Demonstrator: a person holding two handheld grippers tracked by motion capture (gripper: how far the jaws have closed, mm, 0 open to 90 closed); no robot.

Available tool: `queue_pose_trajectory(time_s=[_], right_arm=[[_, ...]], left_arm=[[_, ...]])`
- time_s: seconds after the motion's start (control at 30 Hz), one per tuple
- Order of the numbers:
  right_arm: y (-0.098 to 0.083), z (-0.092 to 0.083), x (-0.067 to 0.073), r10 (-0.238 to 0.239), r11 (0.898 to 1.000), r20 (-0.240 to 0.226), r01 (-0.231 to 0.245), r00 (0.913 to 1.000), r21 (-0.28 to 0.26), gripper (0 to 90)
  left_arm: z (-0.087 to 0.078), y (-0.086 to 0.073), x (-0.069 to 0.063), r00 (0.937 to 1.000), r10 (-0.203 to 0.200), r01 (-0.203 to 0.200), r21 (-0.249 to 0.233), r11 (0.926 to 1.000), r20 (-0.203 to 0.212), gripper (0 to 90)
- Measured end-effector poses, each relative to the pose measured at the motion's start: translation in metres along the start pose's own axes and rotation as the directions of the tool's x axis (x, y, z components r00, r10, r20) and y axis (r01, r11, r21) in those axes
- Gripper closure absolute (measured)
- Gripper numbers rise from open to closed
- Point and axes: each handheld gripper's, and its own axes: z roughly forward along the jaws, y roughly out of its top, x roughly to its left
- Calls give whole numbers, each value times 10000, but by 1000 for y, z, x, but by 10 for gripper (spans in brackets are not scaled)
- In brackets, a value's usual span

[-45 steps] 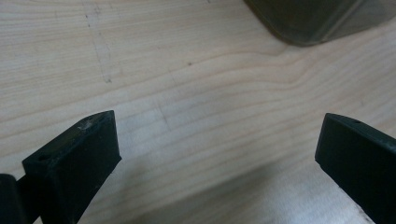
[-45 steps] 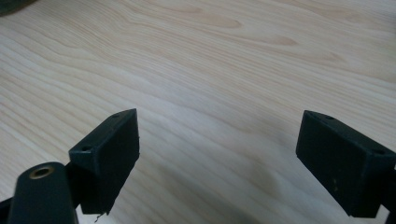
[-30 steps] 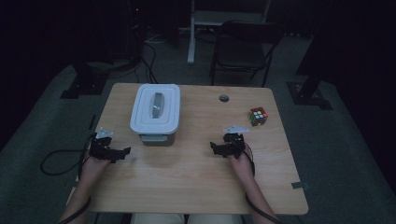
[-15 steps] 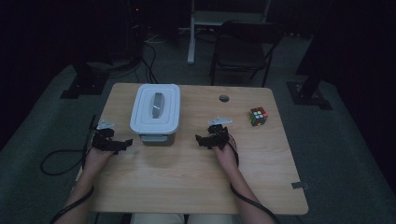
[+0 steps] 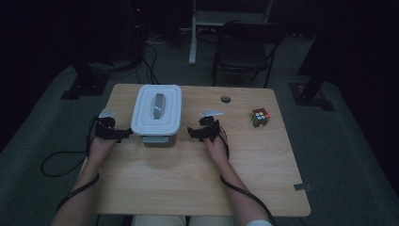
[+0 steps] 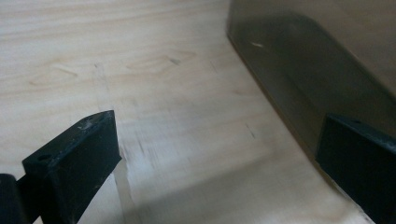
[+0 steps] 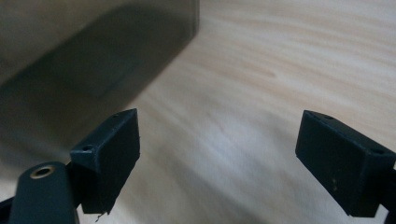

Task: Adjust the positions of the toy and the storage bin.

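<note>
A clear storage box with a white lid (image 5: 156, 110) stands on the wooden table (image 5: 188, 179), left of centre. My left gripper (image 5: 124, 134) is open, low over the table just left of the box's near corner; the left gripper view has the box's translucent wall (image 6: 299, 79) close at the right. My right gripper (image 5: 191, 133) is open just right of the box's near end, and the right gripper view has the box wall (image 7: 84, 60) at the upper left. Nothing lies between either pair of jaws.
A Rubik's cube (image 5: 260, 117) sits on the table toward the right edge. A round cable hole (image 5: 226, 99) lies behind the right gripper. Beyond the table's far edge stands a black chair (image 5: 244, 44). Black cables trail off the left side.
Both grippers have moved inward toward the box. The right one has travelled well to the left, and the left one has edged right to the box's near corner.
</note>
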Motion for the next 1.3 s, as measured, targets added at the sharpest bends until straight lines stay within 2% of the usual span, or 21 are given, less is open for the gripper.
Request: queue_pose_trajectory(time_s=[0.17, 0.27, 0.4, 0.53, 0.63, 0.67, 0.77, 0.9, 1.17, 1.3], right_arm=[[12, 10, 3, 18, 9998, 205, -14, 9998, -189, 137], [17, 15, 2, 25, 9997, 301, -17, 9995, -253, 144], [24, 21, 0, 353, 9983, 222, -342, 9991, -468, 147], [32, 26, 2, 306, 9988, 333, -293, 9990, -401, 146], [35, 29, 2, 317, 9989, 422, -302, 9986, -348, 145], [37, 30, 2, 593, 9975, 291, -582, 9978, -394, 145], [37, 31, 4, 717, 9961, 115, -710, 9974, -532, 145], [38, 34, 8, 484, 9980, 176, -476, 9987, -411, 146], [37, 32, 7, 551, 9979, 139, -545, 9984, -357, 163], [37, 29, 8, 479, 9979, 92, -474, 9988, -448, 169]], left_arm=[[10, 5, 3, 9999, -61, 62, 79, 9999, -113, 6], [16, 8, 9, 10000, -78, 78, -17, 10000, -59, 6], [21, 13, 12, 9999, -86, 87, 18, 10000, -80, 6], [25, 17, 12, 10000, -31, 31, 8, 10000, -87, 6], [25, 21, 12, 9998, -176, 174, -228, 9996, -82, 6], [25, 23, 12, 9998, -203, 200, -273, 9994, -86, 6], [29, 25, 11, 9998, -218, 217, -262, 9994, -19, 6], [33, 29, 4, 9999, -44, 47, -208, 9998, 140, 6], [34, 30, -3, 9988, -356, 359, -81, 9993, 340, 6], [33, 29, -6, 9986, -433, 435, -66, 9990, 302, 6]])
